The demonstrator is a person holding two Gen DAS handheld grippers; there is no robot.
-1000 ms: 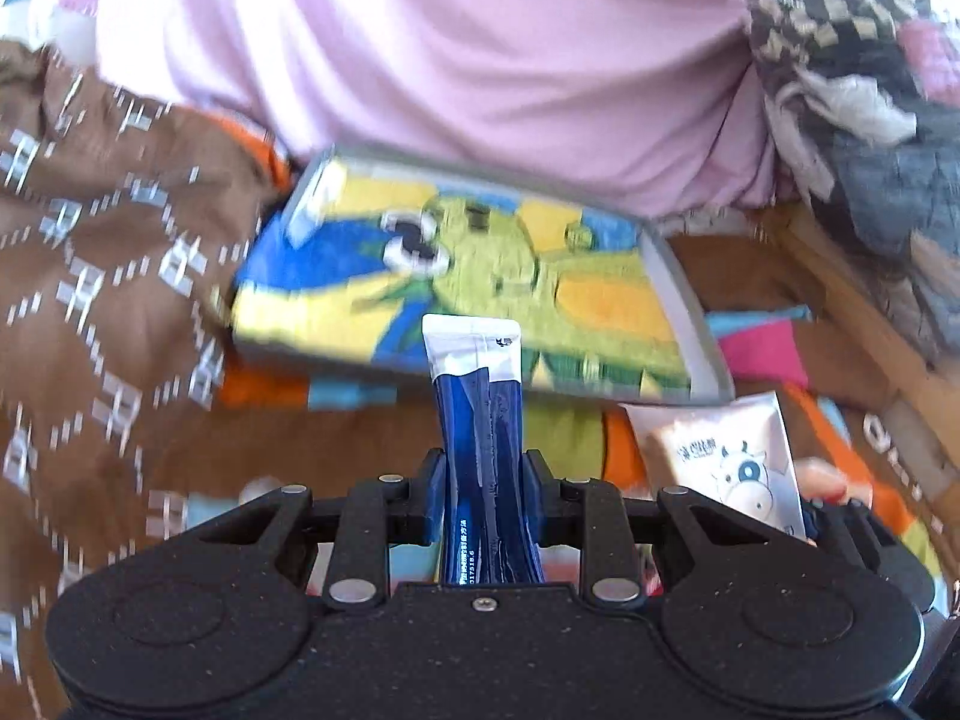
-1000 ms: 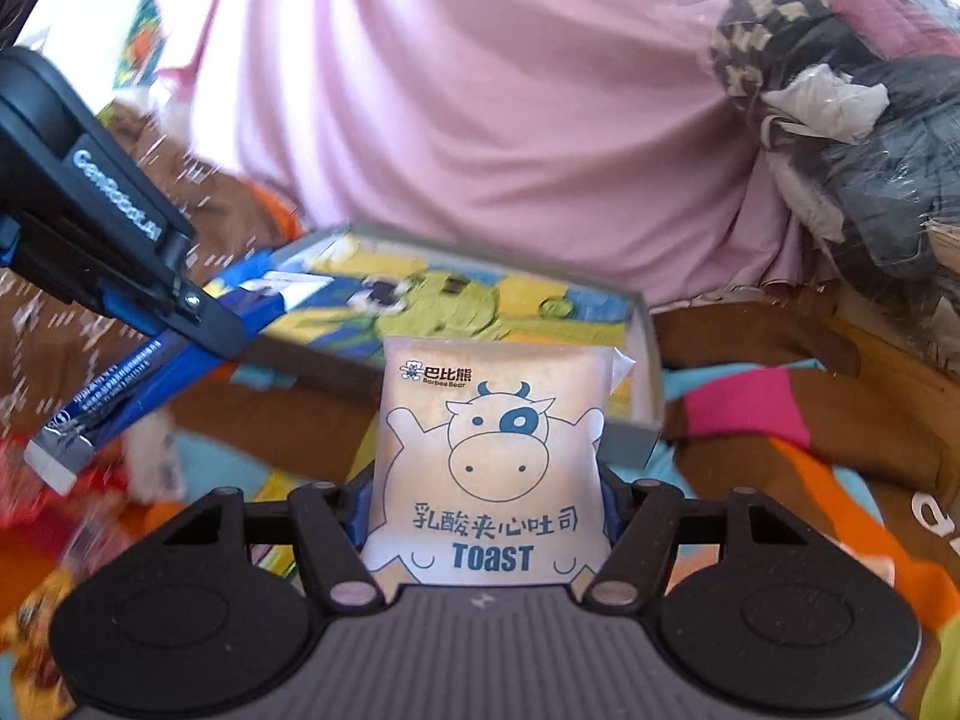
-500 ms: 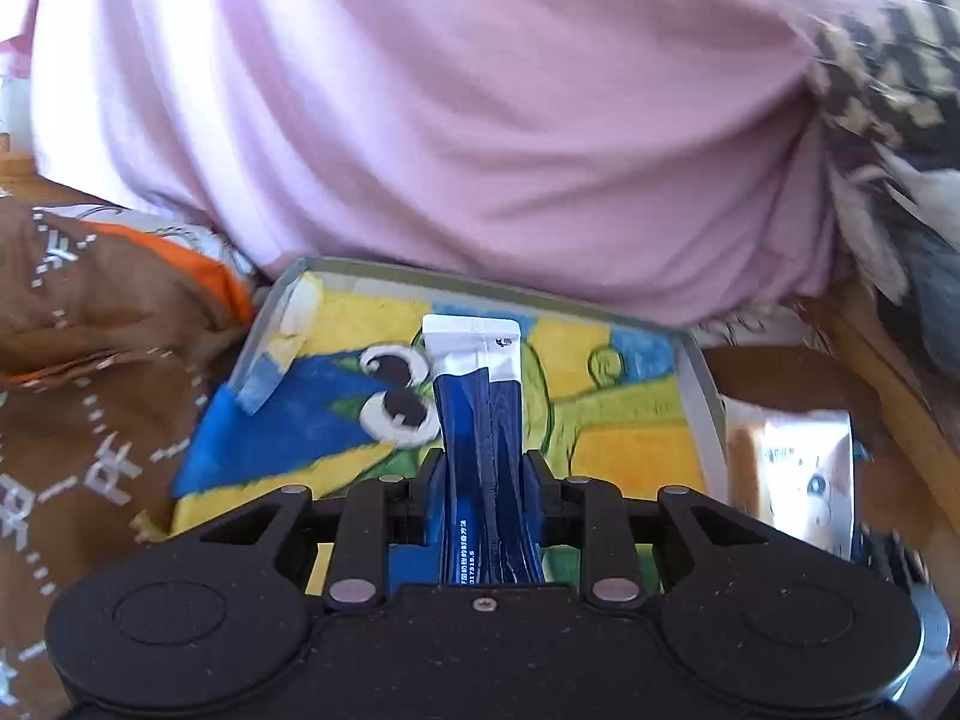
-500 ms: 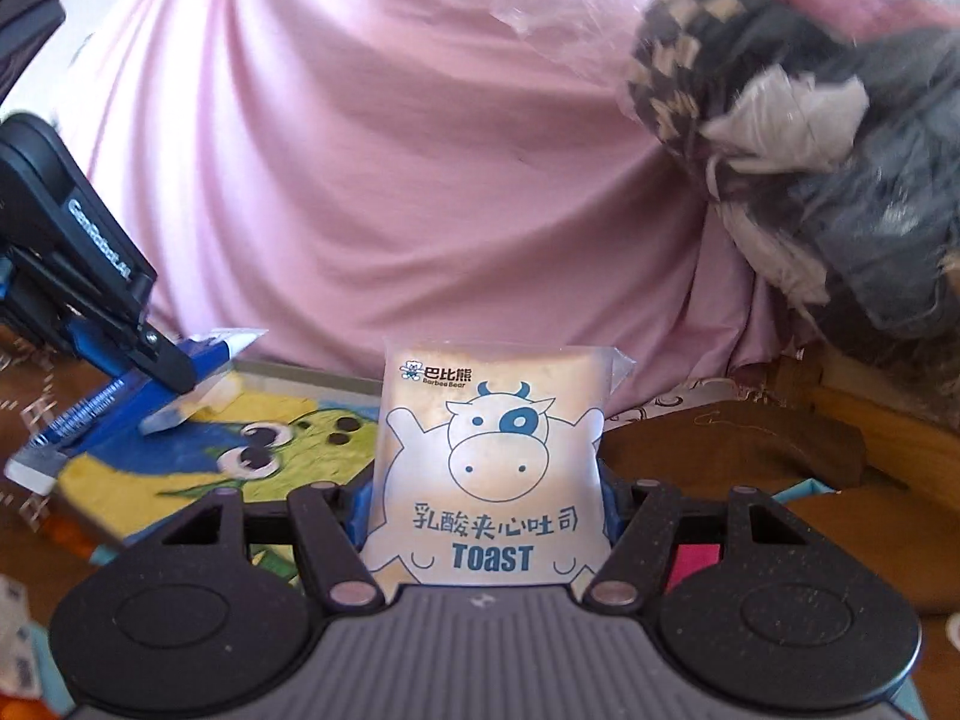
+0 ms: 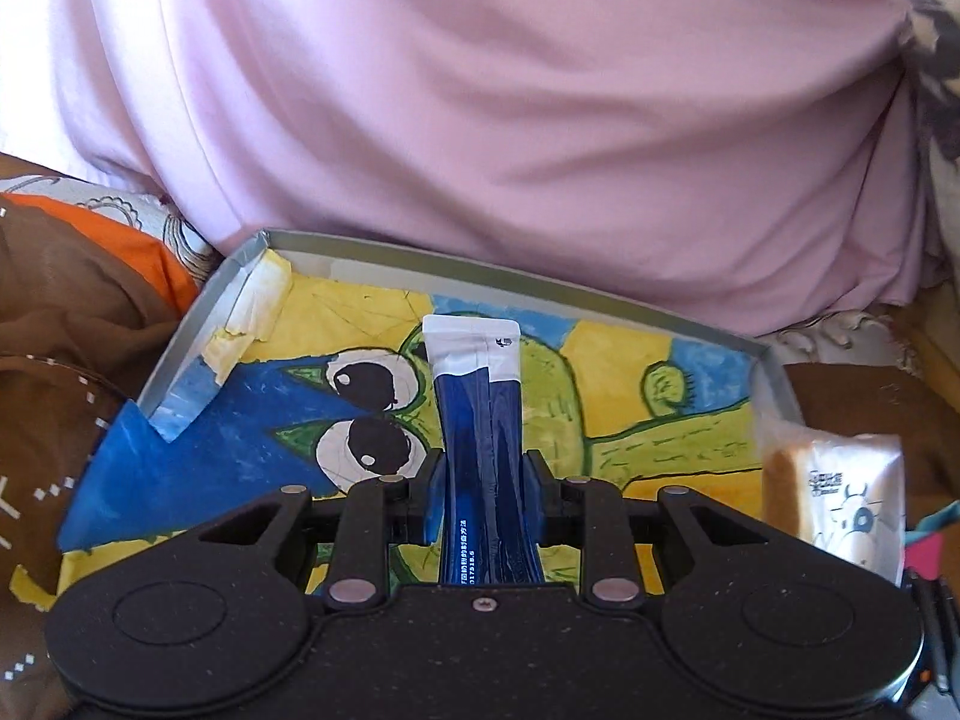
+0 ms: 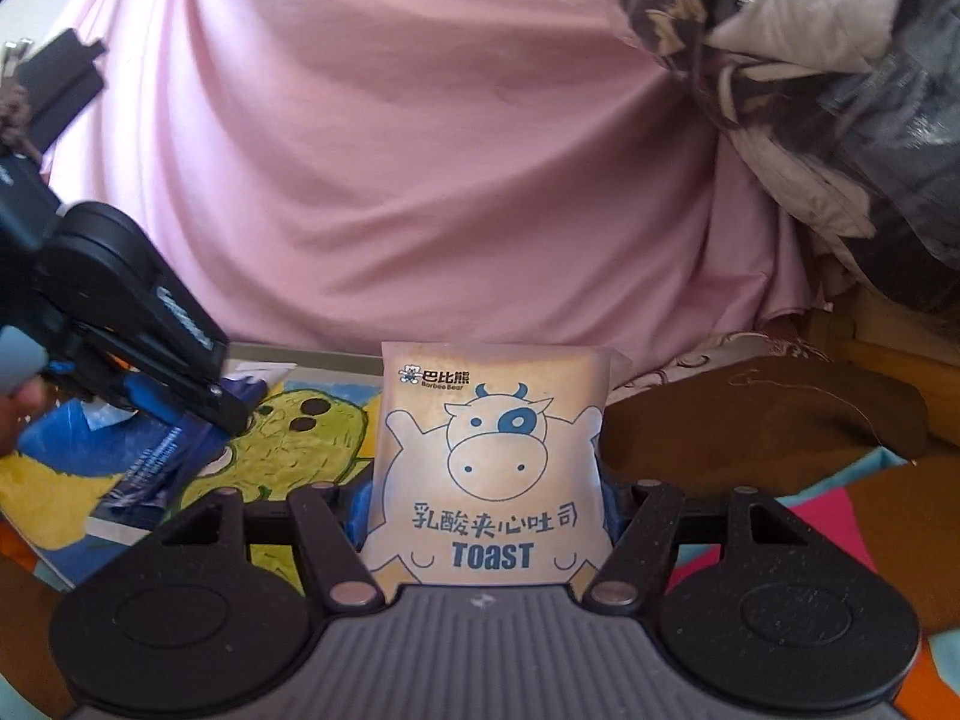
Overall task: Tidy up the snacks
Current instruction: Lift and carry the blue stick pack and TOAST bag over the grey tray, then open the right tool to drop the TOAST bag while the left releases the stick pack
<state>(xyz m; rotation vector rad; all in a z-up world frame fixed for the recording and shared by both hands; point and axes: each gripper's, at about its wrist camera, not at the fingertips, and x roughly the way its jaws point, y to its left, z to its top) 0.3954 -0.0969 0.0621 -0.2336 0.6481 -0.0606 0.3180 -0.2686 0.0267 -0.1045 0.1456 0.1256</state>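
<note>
My left gripper (image 5: 483, 495) is shut on a dark blue stick packet (image 5: 480, 414) with a white top, held over a shallow grey box (image 5: 510, 273) lined with a yellow, blue and green cartoon drawing. My right gripper (image 6: 486, 510) is shut on a toast packet (image 6: 489, 450) printed with a cow, held upright at the box's right edge. In the left wrist view the toast packet (image 5: 840, 498) shows at the right beside the box. In the right wrist view the left gripper (image 6: 234, 414) hangs over the box (image 6: 288, 450) with the blue packet (image 6: 156, 462).
A big pink cloth (image 5: 510, 120) rises right behind the box. Brown patterned fabric (image 5: 54, 360) lies to the left, brown and bright patterned bedding (image 6: 780, 438) to the right. A heap of checked and grey clothes (image 6: 810, 60) sits at the upper right.
Both grippers have moved forward toward the box. The blue packet now hangs over the box's inside, and the toast packet has come up to its right edge. Both grips stayed shut.
</note>
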